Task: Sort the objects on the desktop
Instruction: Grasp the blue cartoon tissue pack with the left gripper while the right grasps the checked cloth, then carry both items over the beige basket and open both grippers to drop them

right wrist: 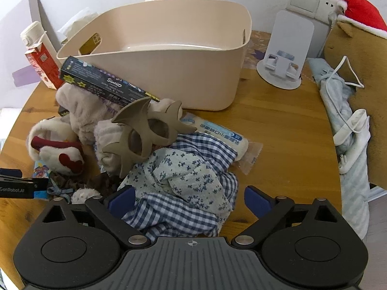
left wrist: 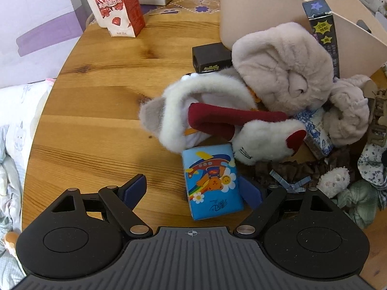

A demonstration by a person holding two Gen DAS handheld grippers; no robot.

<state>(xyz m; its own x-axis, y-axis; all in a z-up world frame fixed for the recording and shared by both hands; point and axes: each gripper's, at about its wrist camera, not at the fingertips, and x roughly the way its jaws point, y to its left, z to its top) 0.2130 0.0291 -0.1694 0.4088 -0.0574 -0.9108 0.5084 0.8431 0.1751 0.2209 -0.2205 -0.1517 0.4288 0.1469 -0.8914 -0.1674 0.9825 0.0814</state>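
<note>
My left gripper (left wrist: pixel 194 188) is open, its blue pads either side of a blue cartoon tissue pack (left wrist: pixel 212 181) lying on the wooden table (left wrist: pixel 96 120). Behind the pack lie a white and red plush (left wrist: pixel 217 116) and a grey plush (left wrist: pixel 285 67). My right gripper (right wrist: pixel 189 199) is open around a bundle of blue checked and flowered cloth (right wrist: pixel 183 183). A beige bin (right wrist: pixel 164 55) stands behind the pile. A taupe hair claw (right wrist: pixel 145 133) and a long dark box (right wrist: pixel 106 82) rest on the pile. The left gripper shows at the right wrist view's left edge (right wrist: pixel 21 184).
A red milk carton (left wrist: pixel 116 4) stands at the table's far left. A small dark box (left wrist: pixel 210 56) lies by the bin. A white phone stand (right wrist: pixel 283 53), a white packet (right wrist: pixel 217 133) and a light blue cloth with a white cable (right wrist: pixel 346 120) are to the right.
</note>
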